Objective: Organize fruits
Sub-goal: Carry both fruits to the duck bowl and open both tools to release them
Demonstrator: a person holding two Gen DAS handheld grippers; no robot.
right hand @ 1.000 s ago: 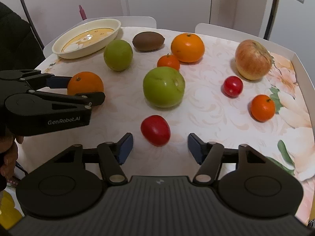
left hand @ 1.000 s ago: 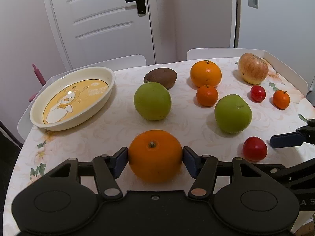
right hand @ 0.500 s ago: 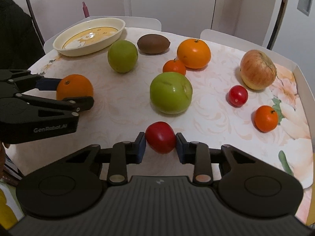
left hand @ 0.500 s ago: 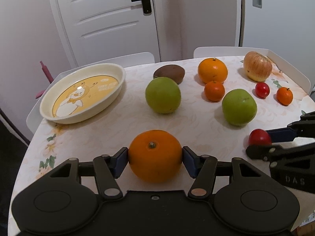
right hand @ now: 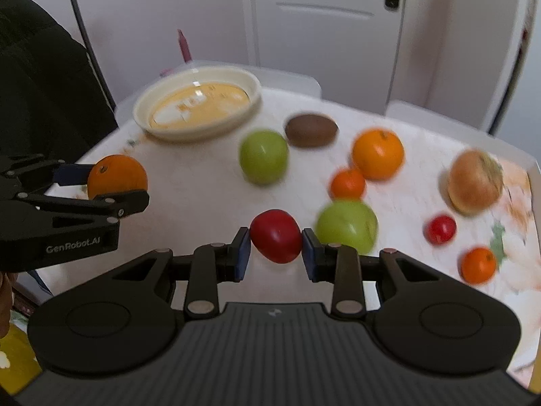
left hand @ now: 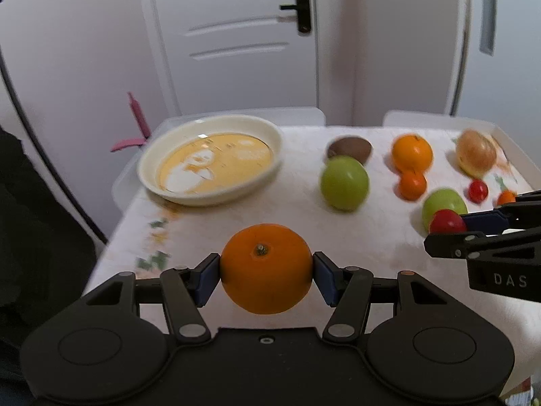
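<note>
Pinching an orange (left hand: 266, 277), the left gripper (left hand: 266, 279); the right gripper (right hand: 276, 242), a red tomato (right hand: 276, 235).

Black left gripper (left hand: 266, 272), blue pads (left hand: 207, 279), silver screws; black right gripper (right hand: 275, 250), ribbed housing, dark sleeve (right hand: 37, 77)

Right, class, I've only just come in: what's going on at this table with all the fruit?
A person is sorting fruit with a handheld gripper in each hand. The left gripper is clamped on a large orange, and the right gripper is clamped on a red tomato-like fruit. The cream dish with the yellow picture holds no fruit. On the table lie two green apples, a kiwi, another orange, two small tangerines, a small red fruit and a reddish apple.
</note>
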